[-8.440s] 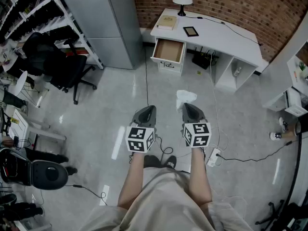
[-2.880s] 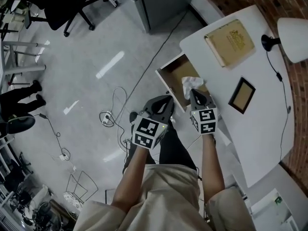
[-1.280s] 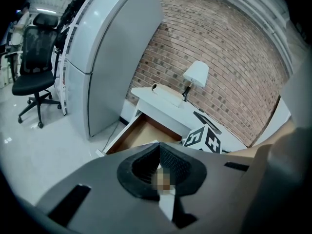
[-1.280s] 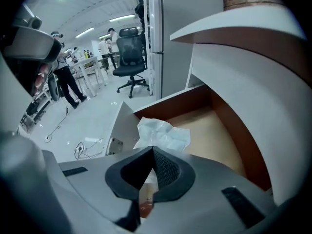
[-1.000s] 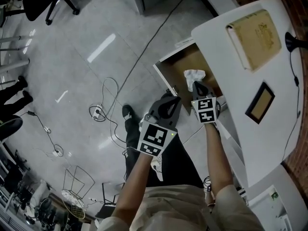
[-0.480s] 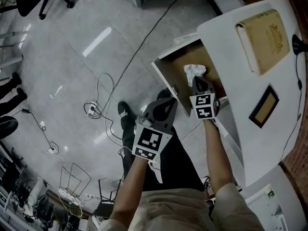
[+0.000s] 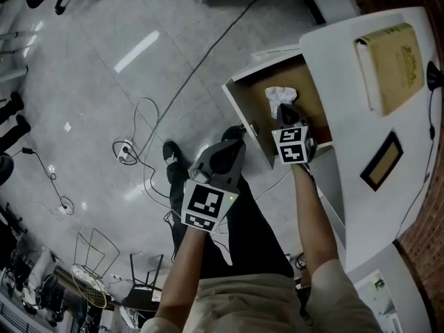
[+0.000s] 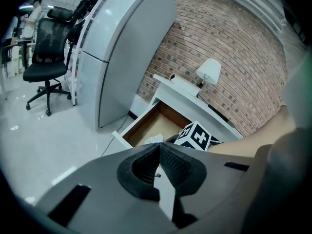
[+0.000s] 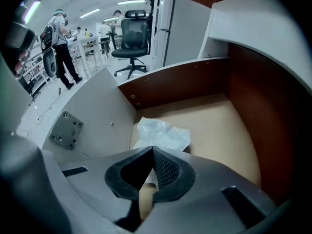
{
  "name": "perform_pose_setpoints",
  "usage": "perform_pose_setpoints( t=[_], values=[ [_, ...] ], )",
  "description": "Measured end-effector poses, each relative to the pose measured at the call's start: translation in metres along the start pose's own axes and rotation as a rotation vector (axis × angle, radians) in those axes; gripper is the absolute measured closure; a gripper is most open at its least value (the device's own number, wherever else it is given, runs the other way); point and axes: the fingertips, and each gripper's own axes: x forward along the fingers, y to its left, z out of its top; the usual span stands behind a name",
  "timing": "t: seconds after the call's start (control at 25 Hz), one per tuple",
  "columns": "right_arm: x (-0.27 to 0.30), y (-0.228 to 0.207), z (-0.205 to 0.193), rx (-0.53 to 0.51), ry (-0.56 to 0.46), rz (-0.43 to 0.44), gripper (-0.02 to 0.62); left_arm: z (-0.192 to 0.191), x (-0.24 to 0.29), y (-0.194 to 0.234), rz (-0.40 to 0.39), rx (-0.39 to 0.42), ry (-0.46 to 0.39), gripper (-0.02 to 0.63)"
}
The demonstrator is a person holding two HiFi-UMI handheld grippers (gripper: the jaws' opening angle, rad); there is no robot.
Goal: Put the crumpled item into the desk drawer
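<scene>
The crumpled white item (image 7: pixel 280 94) (image 9: pixel 163 133) hangs low inside the open desk drawer (image 7: pixel 243 113), above its tan floor (image 9: pixel 214 126). My right gripper (image 7: pixel 283 109) (image 9: pixel 153 149) reaches into the drawer and is shut on the item's near edge. My left gripper (image 7: pixel 225 150) (image 8: pixel 158 145) is shut with nothing in it, held over the floor just outside the drawer's front panel. From the left gripper view I see the drawer (image 8: pixel 146 126), a bit of the white item (image 8: pixel 153 139) and the right gripper's marker cube (image 8: pixel 195 135).
On the white desk (image 7: pixel 347 207) lie a tan book (image 7: pixel 392 64) and a dark tablet (image 7: pixel 381 161). Cables and a power strip (image 7: pixel 125 148) trail over the floor. A grey cabinet (image 8: pixel 122 48), an office chair (image 8: pixel 46 57) and a lamp (image 8: pixel 207 72) stand around.
The right gripper has carried the crumpled item deeper and lower into the drawer. The left gripper stays shut beside the drawer front. The head view has swung slightly.
</scene>
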Motion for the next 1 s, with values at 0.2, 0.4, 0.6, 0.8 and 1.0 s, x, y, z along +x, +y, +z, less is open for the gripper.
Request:
perform_pose_setpoints(
  t=[0.2,0.4,0.6,0.8,1.0],
  values=[
    [0.008,0.002,-0.008,-0.02,0.033,-0.013,0.571,-0.005,-0.005,0.006,0.021,-0.022,-0.007,0.591],
    [0.011,0.003,-0.011,-0.029,0.048,-0.021,0.571,-0.002,-0.01,0.006,0.034,-0.017,-0.016,0.591],
    [0.008,0.003,-0.007,-0.041,0.045,-0.028,0.57,-0.001,-0.02,0.004,0.044,-0.012,-0.027,0.591],
    [0.002,0.001,-0.008,-0.023,0.039,-0.05,0.525,-0.005,-0.021,-0.003,0.037,0.004,-0.019,0.591],
    [-0.015,0.005,-0.005,0.035,0.004,-0.072,0.515,-0.001,-0.032,-0.014,0.0,0.026,-0.024,0.591]
  ],
)
